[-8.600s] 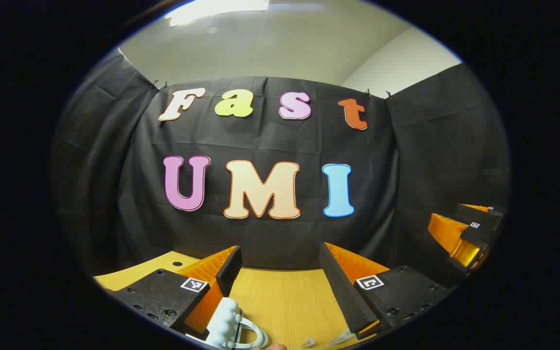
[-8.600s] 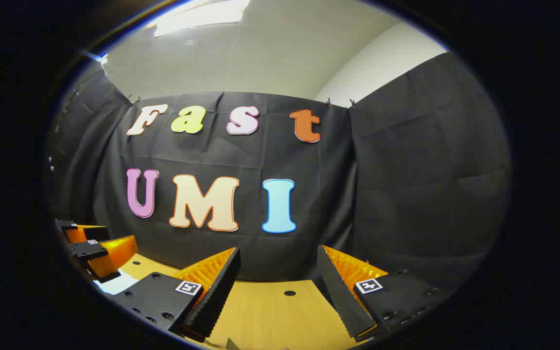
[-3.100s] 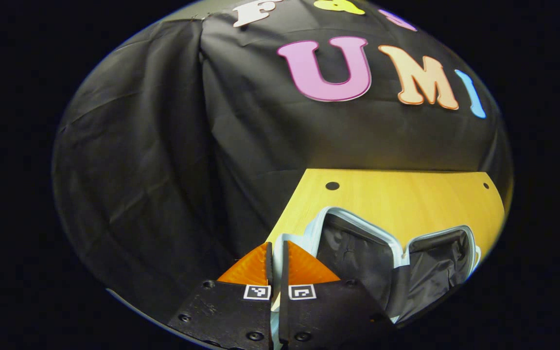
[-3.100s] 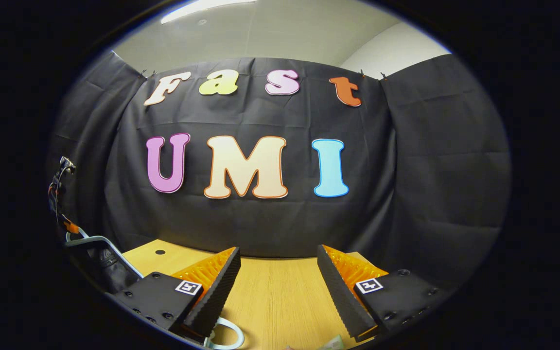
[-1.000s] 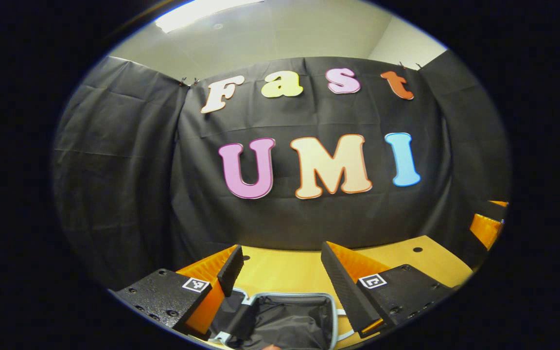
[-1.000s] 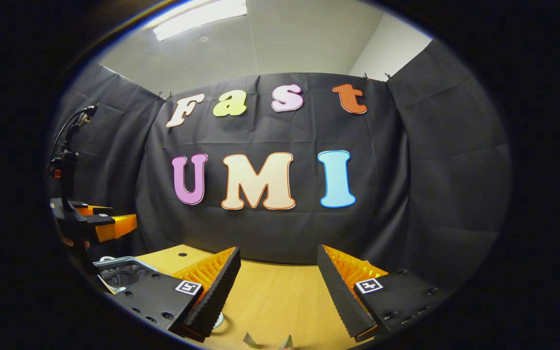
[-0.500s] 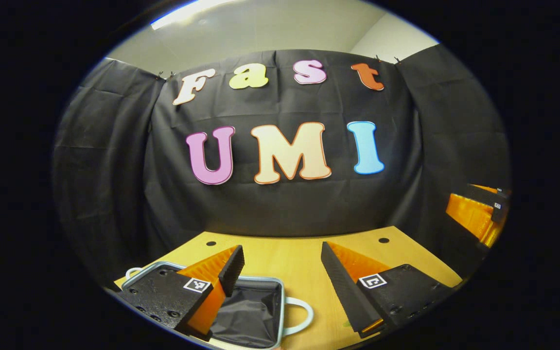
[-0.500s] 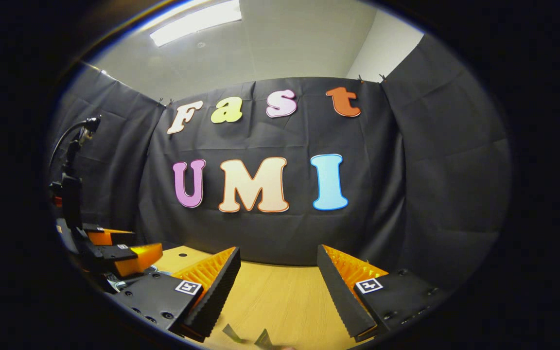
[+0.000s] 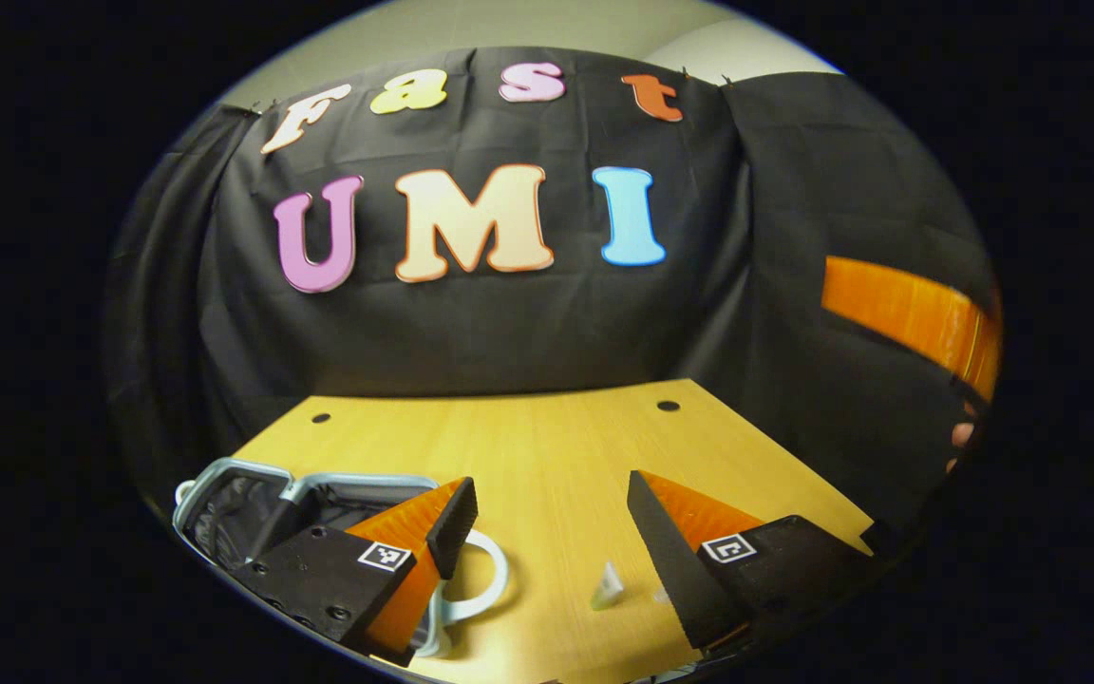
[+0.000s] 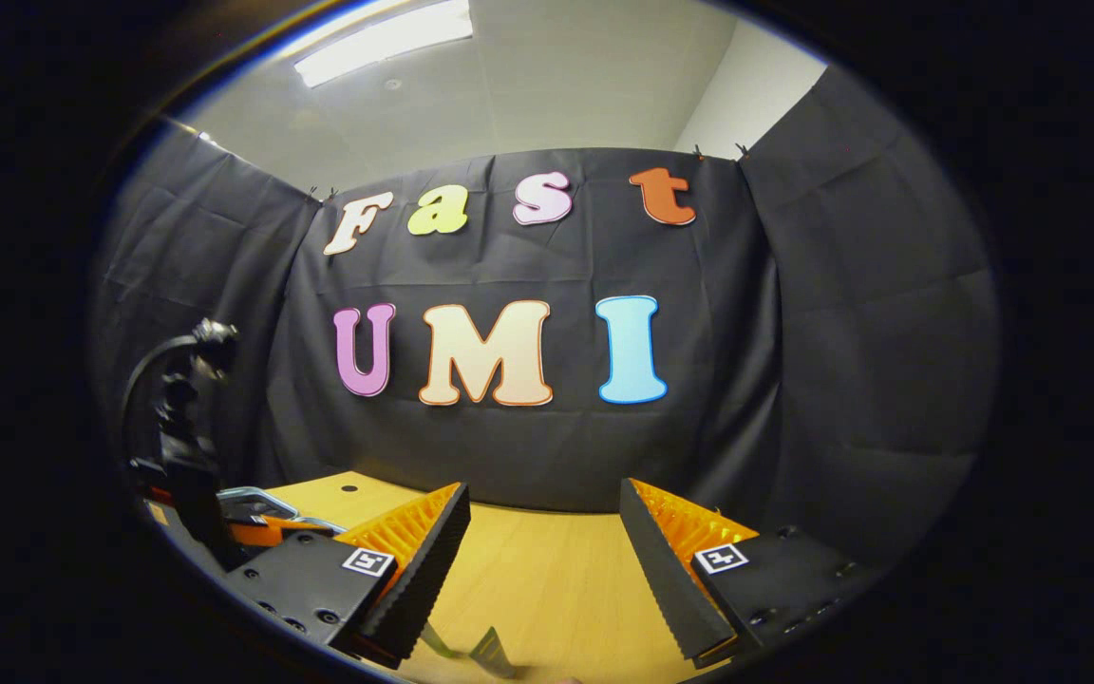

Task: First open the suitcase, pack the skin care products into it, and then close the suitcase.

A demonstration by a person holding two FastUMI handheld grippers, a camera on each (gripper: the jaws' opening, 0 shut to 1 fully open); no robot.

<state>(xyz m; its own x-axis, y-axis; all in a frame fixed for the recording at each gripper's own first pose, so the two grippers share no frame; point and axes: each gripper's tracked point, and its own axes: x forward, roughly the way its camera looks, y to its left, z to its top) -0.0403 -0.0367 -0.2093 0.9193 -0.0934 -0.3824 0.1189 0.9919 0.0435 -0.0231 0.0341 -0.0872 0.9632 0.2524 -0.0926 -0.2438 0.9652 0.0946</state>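
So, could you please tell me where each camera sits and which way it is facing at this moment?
Left gripper view: rides the left gripper, tilted down over the table and the open suitcase; its spread fingers and the right gripper show.
Right gripper view: rides the right gripper, facing level toward the cloth wall; its spread fingers show, the left gripper farther off.
Shared: table, suitcase, wall.

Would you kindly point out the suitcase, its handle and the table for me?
suitcase (image 9: 224,499): left gripper view, dark lining inside the open shell.
handle (image 9: 495,579): left gripper view, outer curve of the white loop.
table (image 9: 547,446): left gripper view, bare wood top.
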